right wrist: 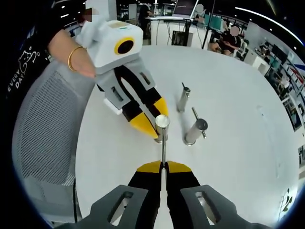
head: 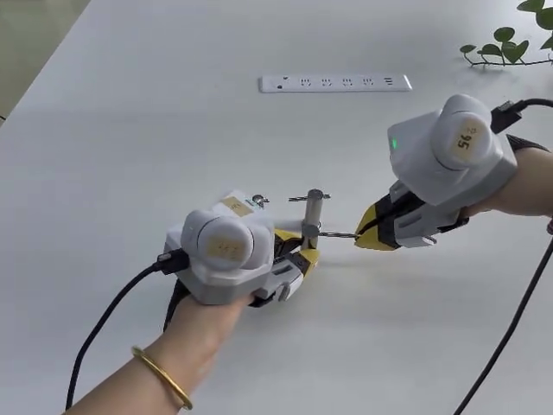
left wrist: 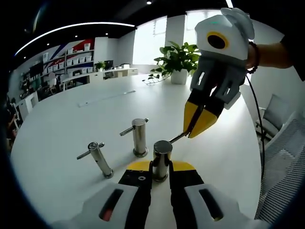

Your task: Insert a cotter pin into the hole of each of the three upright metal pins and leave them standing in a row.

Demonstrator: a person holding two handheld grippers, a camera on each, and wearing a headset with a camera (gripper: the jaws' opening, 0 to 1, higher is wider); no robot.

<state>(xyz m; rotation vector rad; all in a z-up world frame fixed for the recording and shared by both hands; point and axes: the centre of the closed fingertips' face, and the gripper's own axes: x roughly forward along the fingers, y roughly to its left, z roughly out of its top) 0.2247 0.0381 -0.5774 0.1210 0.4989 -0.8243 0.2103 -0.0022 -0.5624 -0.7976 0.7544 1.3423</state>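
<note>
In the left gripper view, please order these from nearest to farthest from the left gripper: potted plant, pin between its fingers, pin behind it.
1. Held pin, between the fingers of the left gripper.
2. Second pin, just behind, slightly left.
3. Potted plant, far across the table.

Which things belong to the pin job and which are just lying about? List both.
Job: held pin, cotter pin, second pin, third pin, left gripper, right gripper.
Lying about: power strip, plant.
</note>
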